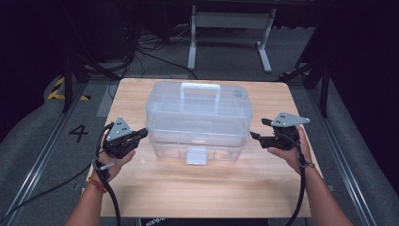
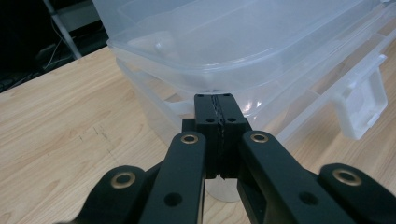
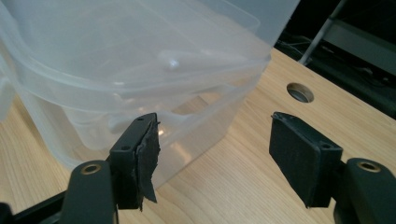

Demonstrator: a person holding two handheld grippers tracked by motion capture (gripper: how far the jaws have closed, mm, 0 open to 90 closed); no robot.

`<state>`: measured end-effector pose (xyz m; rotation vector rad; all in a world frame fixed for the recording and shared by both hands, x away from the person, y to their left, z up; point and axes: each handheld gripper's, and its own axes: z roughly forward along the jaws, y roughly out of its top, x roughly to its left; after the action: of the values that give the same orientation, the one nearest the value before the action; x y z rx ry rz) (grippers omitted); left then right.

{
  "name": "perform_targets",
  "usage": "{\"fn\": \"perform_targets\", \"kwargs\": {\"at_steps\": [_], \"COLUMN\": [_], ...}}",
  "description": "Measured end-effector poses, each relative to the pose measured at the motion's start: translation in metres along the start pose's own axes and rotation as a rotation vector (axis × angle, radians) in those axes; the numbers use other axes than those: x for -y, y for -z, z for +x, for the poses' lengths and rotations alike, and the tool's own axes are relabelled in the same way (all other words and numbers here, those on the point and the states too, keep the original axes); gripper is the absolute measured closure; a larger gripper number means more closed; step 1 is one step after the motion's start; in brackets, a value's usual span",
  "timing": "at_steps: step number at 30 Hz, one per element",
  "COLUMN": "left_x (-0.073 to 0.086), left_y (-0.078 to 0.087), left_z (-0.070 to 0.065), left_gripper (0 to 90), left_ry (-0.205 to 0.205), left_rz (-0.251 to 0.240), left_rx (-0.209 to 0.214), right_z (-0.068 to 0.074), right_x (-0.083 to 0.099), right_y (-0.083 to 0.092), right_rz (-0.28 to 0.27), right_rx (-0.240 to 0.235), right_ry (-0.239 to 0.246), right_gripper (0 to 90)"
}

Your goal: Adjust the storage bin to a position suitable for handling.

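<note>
In the left gripper view, the left gripper's (image 2: 219, 109) fingers are pressed together with nothing between them, their tips right at the lower rim of a clear box (image 2: 243, 46) that fills the upper half of the frame. In the right gripper view, the right gripper's (image 3: 212, 147) fingers are spread apart, holding nothing; one finger (image 3: 140, 158) sits at lower left in front of the box (image 3: 116, 60) corner, the other at lower right over bare wood. A round hole (image 3: 300, 92) in the counter (image 3: 243, 186) shows at right of centre.

In the high view, the left gripper (image 1: 140, 136) is at centre left, just beside the box's (image 1: 197, 120) left end, and the right gripper (image 1: 256, 136) is at centre right, near its right end. The box stands in the middle of the counter (image 1: 197, 188), lid shut, with a handle (image 1: 201, 89) on top and a latch (image 1: 196, 156) on its near side. A person's hands hold both grippers, forearms entering from the bottom edge.
</note>
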<state>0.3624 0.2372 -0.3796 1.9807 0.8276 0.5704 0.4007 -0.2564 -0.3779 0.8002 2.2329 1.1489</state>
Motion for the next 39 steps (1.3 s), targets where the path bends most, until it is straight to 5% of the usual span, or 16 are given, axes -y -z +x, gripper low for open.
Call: {"fn": "perform_targets", "kwargs": {"at_steps": [19,39], "left_x": [0.0,0.018], "left_y": [0.003,-0.004], "left_z": [0.005,0.003], "left_gripper": [83.9,80.2], "left_ry": [0.016,-0.002], "left_rz": [-0.023,0.041], "left_rx": [-0.003,0.002], "right_z": [0.007,0.0], "right_x": [-0.003,-0.018], "right_y": [-0.009,-0.005], "right_rz": [-0.093,-0.174], "right_rx": [0.001,0.03], "right_ry": [-0.017,-0.05], "right_gripper": [34.3,35.4]}}
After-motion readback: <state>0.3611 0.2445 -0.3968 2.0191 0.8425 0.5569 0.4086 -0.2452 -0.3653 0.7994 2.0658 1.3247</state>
